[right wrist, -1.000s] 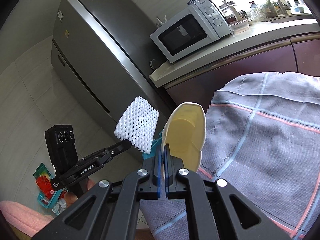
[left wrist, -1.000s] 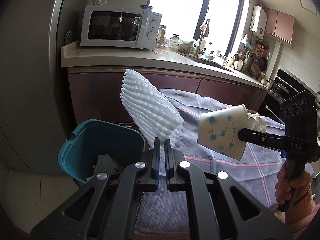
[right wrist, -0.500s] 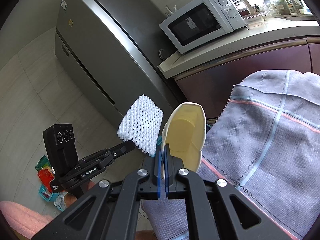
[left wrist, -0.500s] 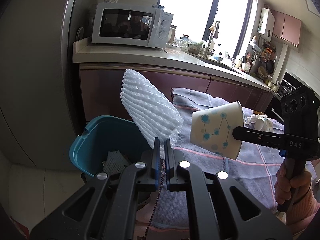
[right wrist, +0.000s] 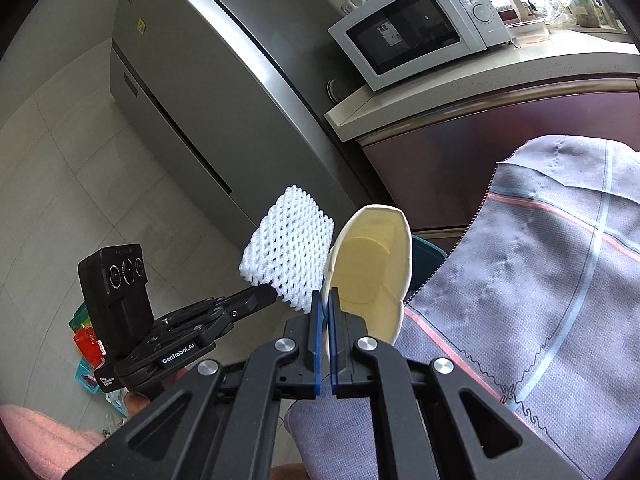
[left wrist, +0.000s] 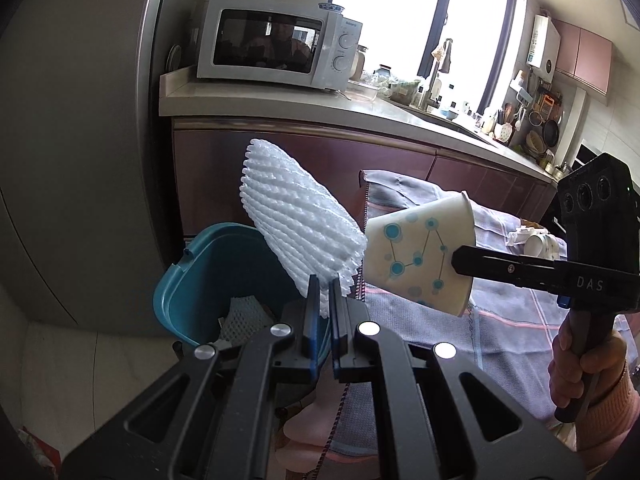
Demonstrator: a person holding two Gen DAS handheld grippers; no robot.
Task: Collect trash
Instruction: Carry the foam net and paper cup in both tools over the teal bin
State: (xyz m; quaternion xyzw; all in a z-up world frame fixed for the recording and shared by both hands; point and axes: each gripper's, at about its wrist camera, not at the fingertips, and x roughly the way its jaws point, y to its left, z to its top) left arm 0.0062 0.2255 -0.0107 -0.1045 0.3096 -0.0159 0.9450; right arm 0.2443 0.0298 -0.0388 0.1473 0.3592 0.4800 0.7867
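Observation:
My left gripper is shut on a white foam net sleeve and holds it above the teal trash bin. The sleeve also shows in the right wrist view. My right gripper is shut on the rim of a paper cup, white with blue dots in the left wrist view. The cup is tilted on its side just right of the sleeve, near the bin. Another foam net lies inside the bin.
A table with a grey checked cloth lies right of the bin; more cups lie on it far right. A steel fridge and a counter with a microwave stand behind. Colourful packets lie on the floor.
Both grippers, still holding the sleeve and the cup, have moved left toward the bin. The cup now sits closer to the sleeve.

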